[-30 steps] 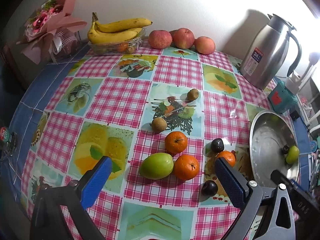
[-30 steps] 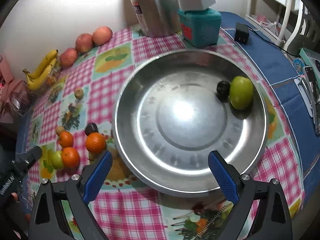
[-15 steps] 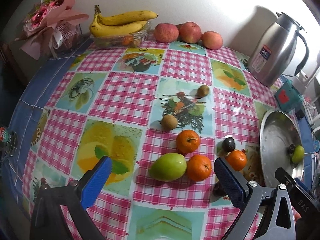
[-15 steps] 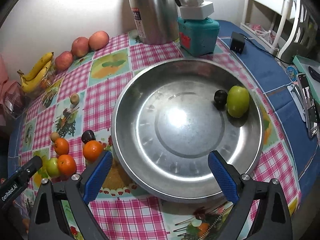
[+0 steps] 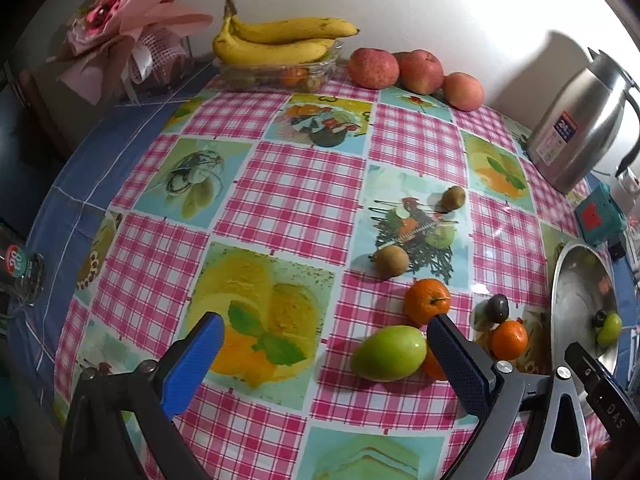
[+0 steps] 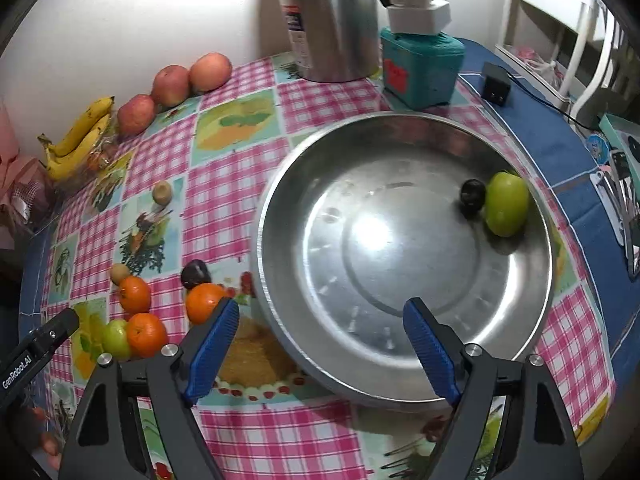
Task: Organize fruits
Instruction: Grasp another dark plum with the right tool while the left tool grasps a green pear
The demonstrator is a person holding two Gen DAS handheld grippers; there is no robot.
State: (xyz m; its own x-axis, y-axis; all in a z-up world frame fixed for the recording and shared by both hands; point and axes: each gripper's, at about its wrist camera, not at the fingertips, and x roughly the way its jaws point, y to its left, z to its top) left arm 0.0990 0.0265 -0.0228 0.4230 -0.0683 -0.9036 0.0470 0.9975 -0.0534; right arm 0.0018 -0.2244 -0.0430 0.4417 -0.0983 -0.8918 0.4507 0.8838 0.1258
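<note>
Your left gripper [image 5: 320, 354] is spread wide over the checked tablecloth [image 5: 296, 196] with nothing in it. The green mango [image 5: 389, 353] sits just inside its right finger at lower right of the left wrist frame, not clamped. Tucked behind that finger is an orange [image 5: 434, 364], with another orange [image 5: 427, 301] just above the mango and a third [image 5: 509, 340] further right next to a dark plum [image 5: 497, 307]. Two kiwis [image 5: 392, 261] lie up toward the middle of the frame.

Your right gripper [image 6: 320, 346] is hanging over the near rim of the steel bowl [image 6: 404, 264], jaws closing but with no fruit between them, just rim and bowl floor underneath. Over at the right side of the bowl there's a green fruit [image 6: 506, 210] touching a dark plum [image 6: 473, 194].

Along the wall at the top of the left wrist frame: bananas [image 5: 276, 40] on a clear tray, three apples [image 5: 416, 72], and the steel jug [image 5: 580, 120] at upper right.
</note>
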